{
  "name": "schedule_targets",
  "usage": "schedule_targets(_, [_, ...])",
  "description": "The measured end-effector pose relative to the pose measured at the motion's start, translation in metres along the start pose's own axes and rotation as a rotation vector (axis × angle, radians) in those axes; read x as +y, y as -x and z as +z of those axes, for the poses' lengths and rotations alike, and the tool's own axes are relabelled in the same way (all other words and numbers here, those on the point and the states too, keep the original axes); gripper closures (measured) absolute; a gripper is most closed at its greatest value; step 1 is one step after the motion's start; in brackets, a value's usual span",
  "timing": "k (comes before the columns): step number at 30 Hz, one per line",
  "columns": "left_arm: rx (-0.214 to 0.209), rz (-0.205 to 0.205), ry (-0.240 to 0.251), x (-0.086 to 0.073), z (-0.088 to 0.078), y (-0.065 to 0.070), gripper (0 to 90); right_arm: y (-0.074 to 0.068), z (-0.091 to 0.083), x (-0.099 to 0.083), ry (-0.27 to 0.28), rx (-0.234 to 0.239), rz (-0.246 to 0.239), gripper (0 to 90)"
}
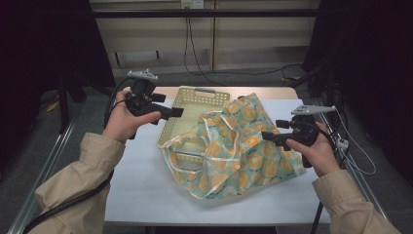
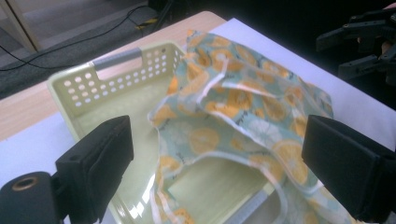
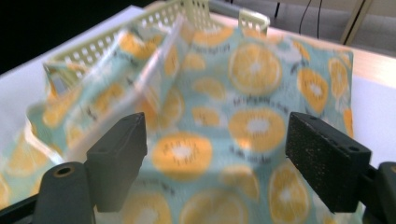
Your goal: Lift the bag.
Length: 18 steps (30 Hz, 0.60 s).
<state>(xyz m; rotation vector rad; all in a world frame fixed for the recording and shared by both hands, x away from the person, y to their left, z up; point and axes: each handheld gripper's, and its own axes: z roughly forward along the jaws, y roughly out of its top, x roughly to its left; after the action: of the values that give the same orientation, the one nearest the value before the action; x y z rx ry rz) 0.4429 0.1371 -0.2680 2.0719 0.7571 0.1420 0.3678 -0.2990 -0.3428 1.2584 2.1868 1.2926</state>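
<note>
Standing by the table [image 1: 146, 195], white cover on it w/ a strip of bare wood at the far edge. Pale yellow-green plastic basket [image 1: 195, 100] sits around the 12 o'clock part of the tabletop, holes in its walls, grey handle on the far rim. Cloth bag [image 1: 243, 146], teal w/ orange-slice print and white trim, lies draped over the basket's right and near rim, spilling out toward 4–5 o'clock onto the white cover; its strap loops hang down at approx 6 o'clock of the basket, partly inside it.

Left gripper [image 1: 176, 112] is held at about 10 o'clock of the table, just beside the basket's left wall, pointing toward 3 o'clock. Jaws released, standing wide, nothing between the pads. In the left gripper view the basket [image 2: 93, 88] and bag [image 2: 243, 112] lie past the black jaws, not touched; the other gripper shows dark at the top right.

Right gripper [image 1: 269, 136] is at approx 3 o'clock, pointing toward 9 o'clock, tips right at the bag's right edge; can't tell if they brush the cloth. Jaws also released, wide apart. In the right gripper view the bag [image 3: 252, 93] spreads beyond the pads, cloth not pinched, basket rim [image 3: 154, 14] behind it.

Person's sleeves are beige, one hand round each gripper body; black cable trails off the left one.
</note>
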Motion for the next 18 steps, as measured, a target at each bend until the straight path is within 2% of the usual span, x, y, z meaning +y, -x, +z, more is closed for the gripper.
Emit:
schedule_targets(2, [0.004, 0.009, 0.004, -0.012, 0.001, -0.001, 9.3, 0.000, -0.001, -0.010, -0.001, 0.006, 0.005, 20.6])
schedule_targets(5, [0.012, 0.013, -0.013, -0.028, 0.001, -0.001, 9.4, -0.003, -0.001, -0.022, -0.021, -0.004, -0.027, 21.2])
schedule_targets(7, [0.013, 0.025, -0.004, -0.039, -0.001, 0.000, 9.2, -0.004, -0.001, -0.030, -0.027, -0.016, -0.041, 21.1])
schedule_targets(12, [0.011, 0.039, -0.008, -0.066, -0.006, 0.006, 9.2, -0.007, 0.000, -0.050, -0.038, -0.014, -0.048, 20.8])
schedule_targets(15, [0.009, 0.044, -0.006, -0.085, -0.008, 0.009, 9.1, -0.009, -0.001, -0.061, -0.025, -0.002, -0.036, 20.8])
schedule_targets(18, [0.007, 0.042, -0.004, -0.104, -0.010, 0.010, 9.1, -0.013, -0.001, -0.071, -0.040, -0.013, -0.059, 20.6])
